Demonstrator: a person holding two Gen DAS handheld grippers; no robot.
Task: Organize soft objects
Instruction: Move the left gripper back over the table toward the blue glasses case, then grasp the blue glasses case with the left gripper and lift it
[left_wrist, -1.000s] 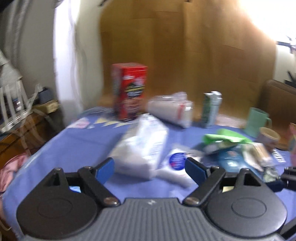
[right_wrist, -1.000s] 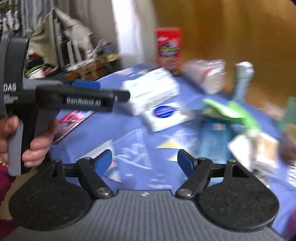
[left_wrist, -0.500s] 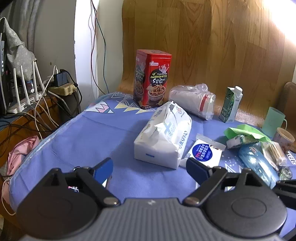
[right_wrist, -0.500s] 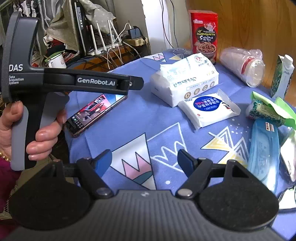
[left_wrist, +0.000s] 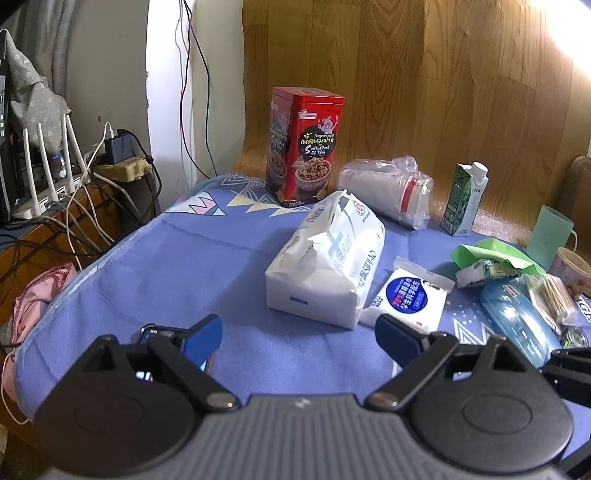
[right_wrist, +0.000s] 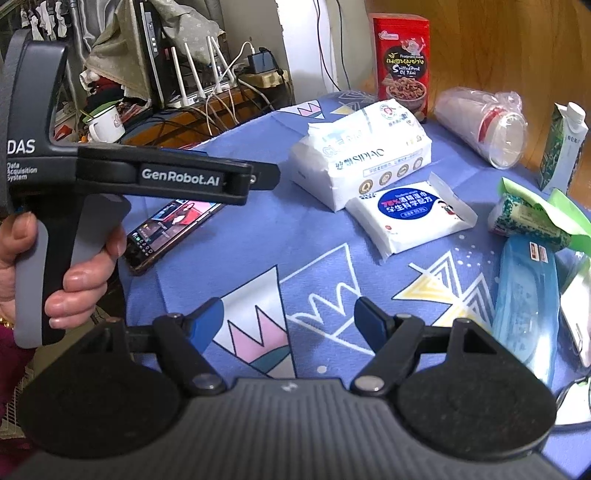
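both grippers released, holding nothing: left gripper (left_wrist: 297, 334), right gripper (right_wrist: 288, 319), above the table (left_wrist: 184, 258). tissue pack (left_wrist: 327, 264) mid-table, wipes packet (left_wrist: 408, 299) touching its right side, phone (right_wrist: 170, 229) near left edge.

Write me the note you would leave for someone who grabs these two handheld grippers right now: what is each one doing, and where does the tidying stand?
Left gripper: open, empty, hovering over the near table edge.
Right gripper: open, empty, above the blue tablecloth.
Soft things: big tissue pack mid-table, small wet wipes pack touching its right side, green wrapped pack further right.
Also there: phone near the left edge, red tin at the back.
Done: nothing appears gathered yet.
Left: pick up and group the soft packs.
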